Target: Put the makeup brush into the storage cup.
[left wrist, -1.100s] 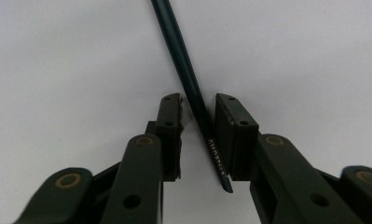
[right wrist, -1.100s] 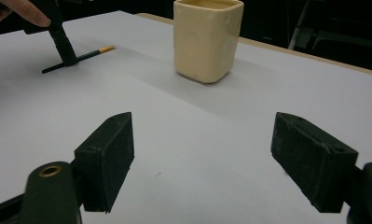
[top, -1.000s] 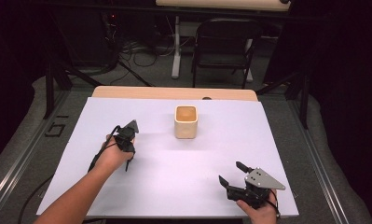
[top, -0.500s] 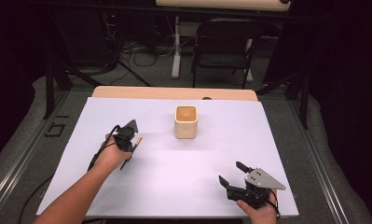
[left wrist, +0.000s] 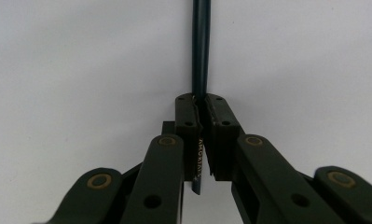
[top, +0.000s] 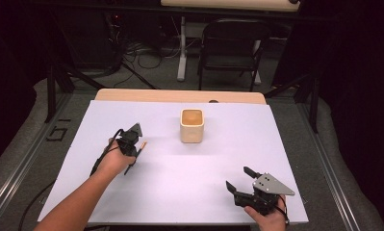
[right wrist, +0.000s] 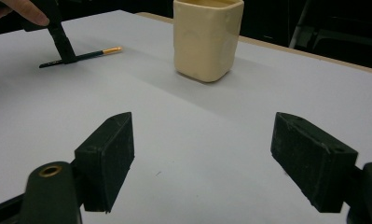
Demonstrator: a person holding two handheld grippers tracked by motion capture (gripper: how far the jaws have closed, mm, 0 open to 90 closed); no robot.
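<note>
Gripping a thin dark pencil (left wrist: pixel 200 56) in my left gripper (top: pixel 130 141), left of centre in the high view, on the white table (top: pixel 180 192).

Going down in size: the table is a flat, matte white sheet with a pale wooden edge at the top; a cream cup (top: pixel 192 125), square with rounded corners and a smooth glazed look, stands at upper centre; my right gripper (top: pixel 241 179) sits lower right, its blocky black jaws spread wide with nothing between them; the left one's ribbed jaws have just been closing and now pinch the pencil, a slim dark-green rod with a gold tip (right wrist: pixel 112 49), lying low against the table.
</note>
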